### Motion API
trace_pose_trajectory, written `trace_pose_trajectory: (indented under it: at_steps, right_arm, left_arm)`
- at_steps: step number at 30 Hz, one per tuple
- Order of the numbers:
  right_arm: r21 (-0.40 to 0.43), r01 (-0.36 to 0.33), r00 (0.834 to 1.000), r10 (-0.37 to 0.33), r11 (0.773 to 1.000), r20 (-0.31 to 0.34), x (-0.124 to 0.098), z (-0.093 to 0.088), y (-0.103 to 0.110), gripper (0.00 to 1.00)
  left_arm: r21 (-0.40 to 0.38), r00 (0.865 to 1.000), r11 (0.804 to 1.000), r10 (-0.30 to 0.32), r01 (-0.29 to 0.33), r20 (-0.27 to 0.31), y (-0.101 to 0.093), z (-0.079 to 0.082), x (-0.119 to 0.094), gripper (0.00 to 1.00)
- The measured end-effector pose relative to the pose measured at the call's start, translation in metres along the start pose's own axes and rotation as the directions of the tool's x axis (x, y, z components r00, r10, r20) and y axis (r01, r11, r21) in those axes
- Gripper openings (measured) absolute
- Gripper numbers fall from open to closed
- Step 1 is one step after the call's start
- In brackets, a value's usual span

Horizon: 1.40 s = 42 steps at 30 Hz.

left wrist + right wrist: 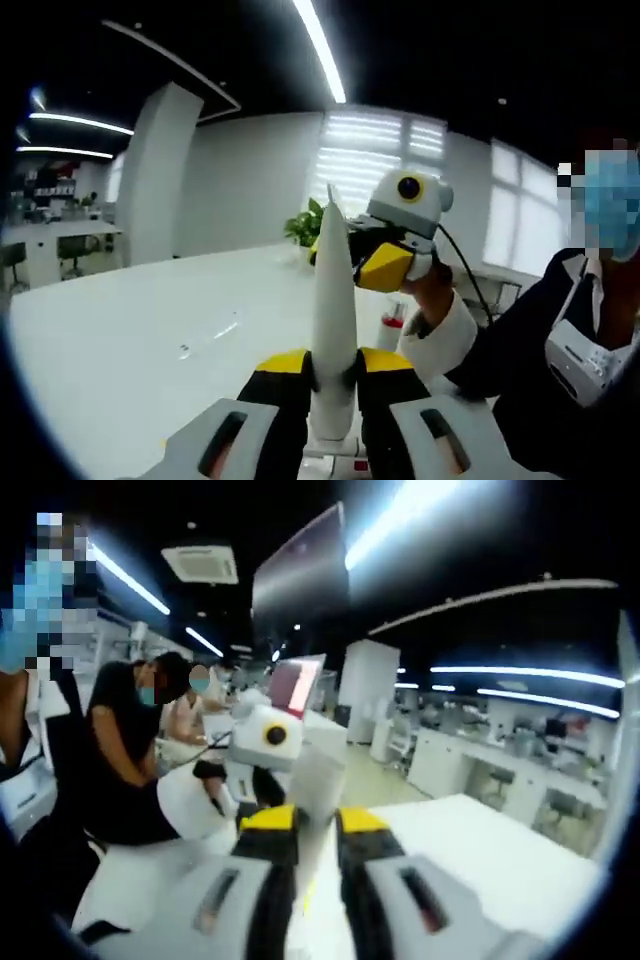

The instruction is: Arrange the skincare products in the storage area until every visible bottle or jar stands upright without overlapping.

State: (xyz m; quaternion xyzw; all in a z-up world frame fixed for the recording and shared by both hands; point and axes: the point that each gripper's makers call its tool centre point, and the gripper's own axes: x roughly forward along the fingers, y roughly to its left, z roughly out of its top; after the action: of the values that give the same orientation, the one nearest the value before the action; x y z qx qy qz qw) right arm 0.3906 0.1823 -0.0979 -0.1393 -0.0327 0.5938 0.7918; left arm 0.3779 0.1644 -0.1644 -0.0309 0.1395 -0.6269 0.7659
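While the left gripper (333, 385) squeezed the tall white plastic tube (332, 310) upright, its thin flat end met the right gripper (372, 252), whose jaws looked nearly closed.

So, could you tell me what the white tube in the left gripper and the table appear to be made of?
The tube looks like soft plastic with a satin white finish: it tapers to a flat crimped end and shows a soft sheen. The table seems a smooth white laminate or painted board; it mirrors the ceiling lights faintly, so semi-gloss, though I can't be sure.
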Motion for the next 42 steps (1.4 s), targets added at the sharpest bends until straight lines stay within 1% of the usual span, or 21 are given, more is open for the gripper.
trace_pose_trajectory:
  at_steps: [5,8,10,12,14,16,18,19,20,22,27,31,33,36,37,38,39,40,41,42]
  right_arm:
    - [-0.06,0.032,0.998,-0.036,0.998,-0.059,-0.016,0.0,0.001,0.14]
    - [-0.067,0.048,0.994,-0.054,0.997,-0.095,-0.025,-0.003,-0.001,0.14]
    - [-0.077,0.06,0.988,-0.071,0.995,-0.14,-0.032,-0.009,-0.001,0.14]
    - [-0.118,0.063,0.979,-0.084,0.991,-0.185,-0.039,-0.013,-0.001,0.15]
    - [-0.148,0.06,0.973,-0.091,0.987,-0.211,-0.045,-0.015,0.001,0.15]
    - [-0.153,0.072,0.968,-0.106,0.986,-0.227,-0.051,-0.016,0.001,0.15]
    - [-0.158,0.091,0.957,-0.13,0.983,-0.26,-0.059,-0.019,-0.002,0.16]
    - [-0.175,0.098,0.948,-0.145,0.98,-0.283,-0.065,-0.021,-0.002,0.16]
    - [-0.193,0.094,0.943,-0.15,0.977,-0.298,-0.068,-0.022,-0.001,0.16]
    - [-0.218,0.083,0.937,-0.151,0.972,-0.315,-0.073,-0.023,0.002,0.15]
    - [-0.247,0.08,0.924,-0.165,0.966,-0.346,-0.085,-0.027,0.005,0.16]
    - [-0.285,0.058,0.911,-0.167,0.957,-0.377,-0.095,-0.033,0.008,0.15]
    - [-0.306,0.038,0.897,-0.168,0.951,-0.409,-0.101,-0.039,0.01,0.16]
    - [-0.326,0.016,0.885,-0.165,0.945,-0.436,-0.108,-0.046,0.013,0.17]
    - [-0.339,0.004,0.879,-0.165,0.941,-0.447,-0.111,-0.049,0.014,0.17]
    - [-0.346,-0.013,0.869,-0.16,0.938,-0.467,-0.114,-0.053,0.015,0.17]
    - [-0.353,-0.028,0.867,-0.153,0.935,-0.474,-0.116,-0.055,0.017,0.17]
    - [-0.366,-0.05,0.86,-0.146,0.929,-0.489,-0.12,-0.058,0.02,0.16]
    - [-0.37,-0.062,0.857,-0.141,0.927,-0.496,-0.122,-0.061,0.022,0.16]
    - [-0.374,-0.076,0.849,-0.137,0.924,-0.511,-0.125,-0.064,0.024,0.16]
  left_arm:
    - [0.016,1.0,1.0,-0.007,0.008,-0.028,-0.005,0.002,0.011,0.17]
    - [0.013,0.999,1.0,-0.009,0.009,-0.049,-0.008,0.001,0.018,0.17]
    - [0.014,0.997,1.0,-0.007,0.008,-0.072,-0.011,-0.002,0.024,0.17]
    - [0.03,0.995,1.0,0.001,0.002,-0.104,-0.012,-0.006,0.032,0.16]
    - [0.046,0.993,0.999,0.008,-0.002,-0.122,-0.014,-0.008,0.038,0.16]
    - [0.045,0.992,0.999,0.013,-0.008,-0.127,-0.015,-0.008,0.043,0.16]
    - [0.043,0.99,0.999,0.014,-0.008,-0.139,-0.018,-0.009,0.049,0.16]
    - [0.044,0.989,0.999,0.011,-0.004,-0.149,-0.02,-0.01,0.051,0.16]
    - [0.051,0.988,0.999,0.009,-0.001,-0.157,-0.022,-0.012,0.054,0.16]
    - [0.062,0.985,0.998,0.007,0.004,-0.174,-0.024,-0.015,0.058,0.16]
    - [0.077,0.979,0.997,0.0,0.016,-0.202,-0.03,-0.019,0.07,0.16]
    - [0.077,0.975,0.997,-0.009,0.027,-0.222,-0.034,-0.025,0.081,0.16]
    - [0.078,0.97,0.996,-0.015,0.035,-0.244,-0.038,-0.032,0.089,0.16]
    - [0.092,0.963,0.995,-0.018,0.044,-0.269,-0.042,-0.04,0.098,0.16]
    - [0.098,0.958,0.994,-0.023,0.053,-0.285,-0.044,-0.044,0.101,0.16]
    - [0.097,0.956,0.994,-0.025,0.056,-0.293,-0.046,-0.047,0.104,0.16]
    - [0.097,0.954,0.994,-0.026,0.058,-0.3,-0.047,-0.049,0.106,0.16]
    - [0.103,0.95,0.993,-0.027,0.061,-0.31,-0.048,-0.052,0.109,0.16]
    - [0.107,0.947,0.992,-0.027,0.064,-0.32,-0.05,-0.055,0.112,0.16]
    - [0.119,0.942,0.99,-0.027,0.07,-0.334,-0.052,-0.058,0.114,0.16]
